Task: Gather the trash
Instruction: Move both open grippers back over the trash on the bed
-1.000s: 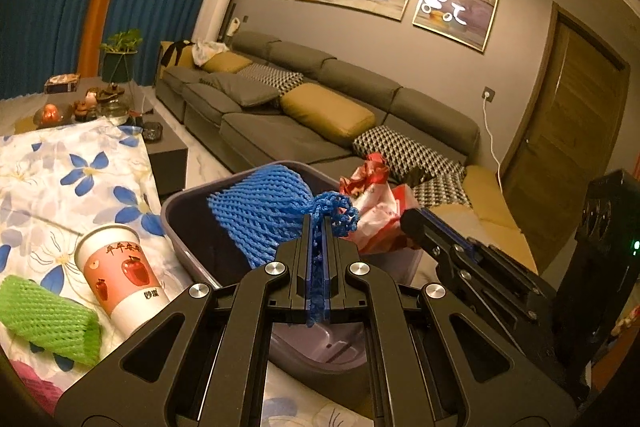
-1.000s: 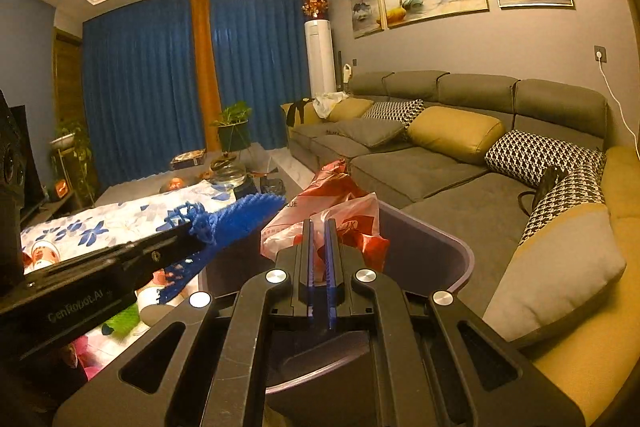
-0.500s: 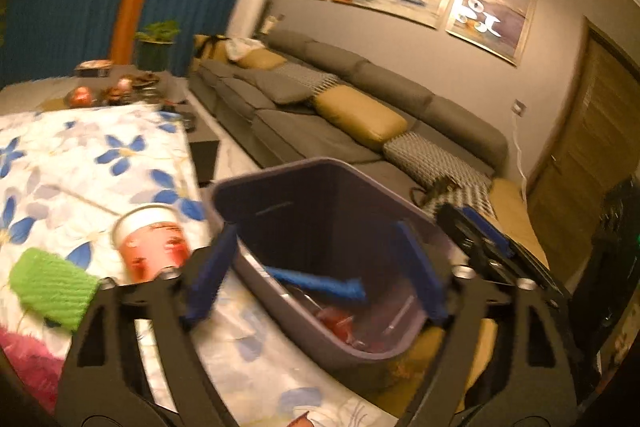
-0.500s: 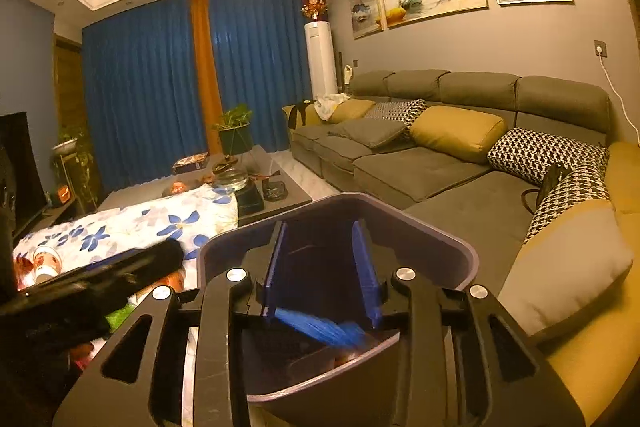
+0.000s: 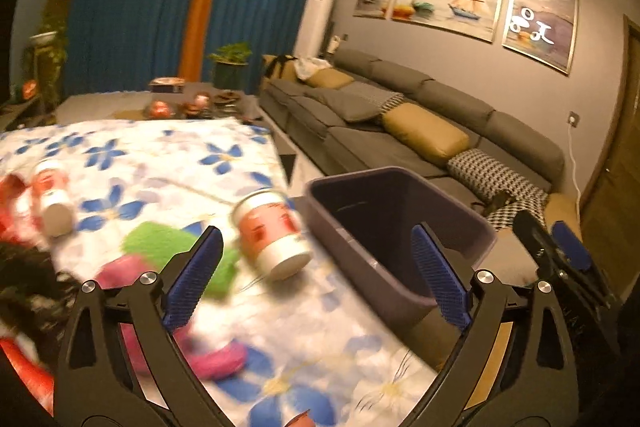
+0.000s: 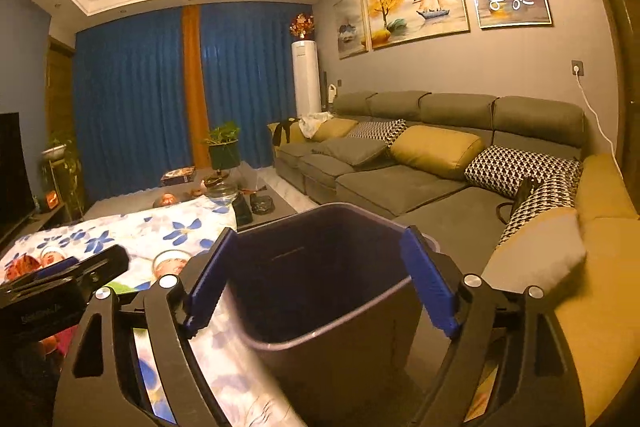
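The left gripper [image 5: 316,275] hung over the worktop [image 5: 160,163] with its jaws opening wide and nothing between the ribbed blue pads; the right gripper [image 6: 320,279] was over the mouth of the bin [image 5: 400,203], its jaws also opening and empty.

Taking the bin as the landmark, the remaining trash all lay on its worktop side. Nearest was a paper cup [image 5: 272,233] tipped on its side just beside the bin's wall, mouth towards the bin's far end and base towards the camera, so its long axis ran roughly along the bin's long side. It lay just ahead of the left gripper and slightly towards its left finger, which made the left hand the nearer one by my reckoning; the right gripper faced the bin, with the cup off to its left.

Farther from the bin than the cup lay a green foam net sleeve [image 5: 160,243], soft and mesh-textured, and nearer the camera a pink piece [image 5: 216,355], too blurred to name. A second paper cup [image 5: 50,193] lay on its side well away from the bin, beside something red [image 5: 12,203] at the picture's edge.

The bin was a dark, smooth plastic tub, rectangular with rounded corners. The cups were smooth printed paper, tapered cylinders likely to roll or crush. The worktop wore a floral cloth, white with blue flowers.
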Demonstrator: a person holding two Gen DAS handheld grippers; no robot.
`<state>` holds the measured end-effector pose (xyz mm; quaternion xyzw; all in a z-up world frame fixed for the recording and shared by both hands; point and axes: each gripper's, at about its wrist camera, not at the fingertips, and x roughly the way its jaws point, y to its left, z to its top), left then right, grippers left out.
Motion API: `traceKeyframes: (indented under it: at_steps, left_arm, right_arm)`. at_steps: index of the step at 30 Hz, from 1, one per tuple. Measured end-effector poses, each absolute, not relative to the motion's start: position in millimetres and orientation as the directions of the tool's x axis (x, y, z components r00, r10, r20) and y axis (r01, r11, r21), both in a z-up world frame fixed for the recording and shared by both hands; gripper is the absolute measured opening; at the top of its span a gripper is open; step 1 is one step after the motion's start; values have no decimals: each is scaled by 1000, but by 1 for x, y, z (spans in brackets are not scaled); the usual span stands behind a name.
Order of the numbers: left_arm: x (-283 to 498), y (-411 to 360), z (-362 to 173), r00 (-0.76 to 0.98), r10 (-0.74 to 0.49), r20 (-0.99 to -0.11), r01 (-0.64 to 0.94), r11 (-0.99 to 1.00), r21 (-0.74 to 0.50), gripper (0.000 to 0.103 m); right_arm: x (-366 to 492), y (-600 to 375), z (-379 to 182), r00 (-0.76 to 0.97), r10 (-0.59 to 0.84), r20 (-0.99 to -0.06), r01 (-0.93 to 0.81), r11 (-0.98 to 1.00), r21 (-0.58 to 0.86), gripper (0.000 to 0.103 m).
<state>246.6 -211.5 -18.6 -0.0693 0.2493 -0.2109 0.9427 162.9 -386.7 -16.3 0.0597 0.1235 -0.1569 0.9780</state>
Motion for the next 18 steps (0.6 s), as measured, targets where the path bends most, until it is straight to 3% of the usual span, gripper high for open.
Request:
traceKeyframes:
  at_steps: [13, 18]
  left_arm:
    - [154, -80, -17, 885, -172, -431, 104, 979, -177, 93]
    - [129, -20, -23, 901, -62, -430, -8, 987, -159, 93]
  right_arm:
    - [101, -298, -10, 970, -100, -220, 127, 986, 110, 87]
    - [96, -245, -15, 967, -16, -254, 45, 993, 109, 88]
